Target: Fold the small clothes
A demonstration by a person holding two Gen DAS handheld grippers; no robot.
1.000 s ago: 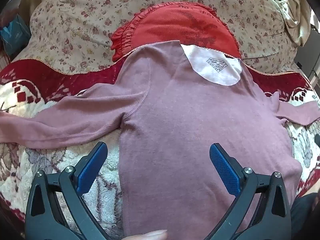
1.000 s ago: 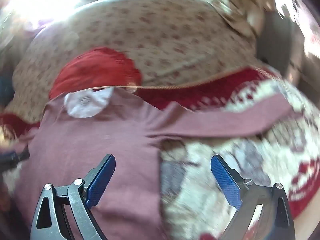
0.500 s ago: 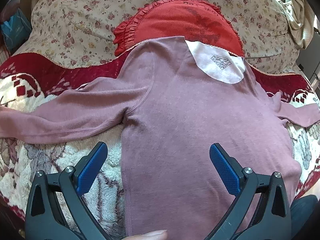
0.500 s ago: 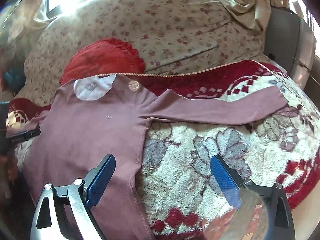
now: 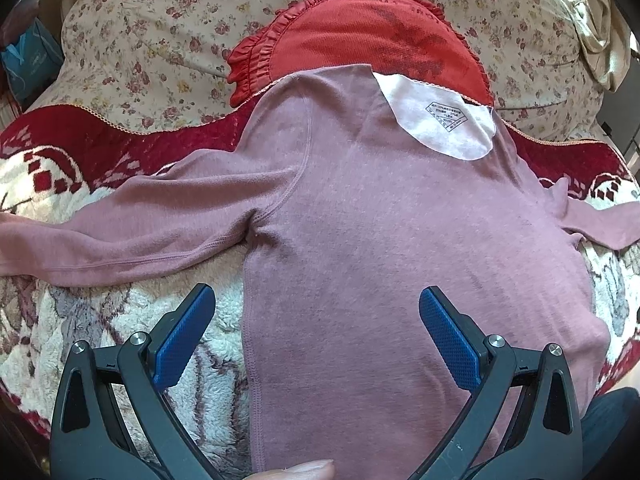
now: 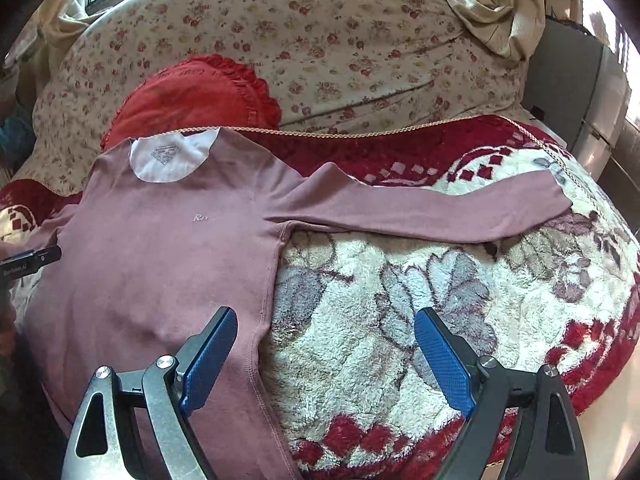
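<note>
The left claw (image 5: 316, 336) is hanging with its blue pads (image 5: 448, 344) spread wide apart and nothing between them, straddling the left side seam of a dusty-pink long-sleeved shirt (image 5: 392, 248); one pad is sitting over the fleece blanket (image 5: 80, 320), the other over the shirt's body. The right claw (image 6: 324, 356) is likewise gaping and gripping nothing, straddling the shirt's (image 6: 160, 260) right side seam, one pad over the fabric and the other over the blanket (image 6: 420, 300). The shirt is lying flat and face up on the flowered red-and-cream blanket, its hem toward the cameras and both sleeves spreading outward: the left sleeve (image 5: 120, 236) is running off to the left, the right sleeve (image 6: 432, 208) reaching out to the right. The white inner neck lining with a printed label (image 5: 444, 118) is showing at the collar. Just past the neckline, a red ruffled cushion (image 5: 372, 36) is resting against a floral-print pillow (image 6: 320, 40). A fingertip (image 5: 296, 470) is showing at the bottom edge of the left view.
</note>
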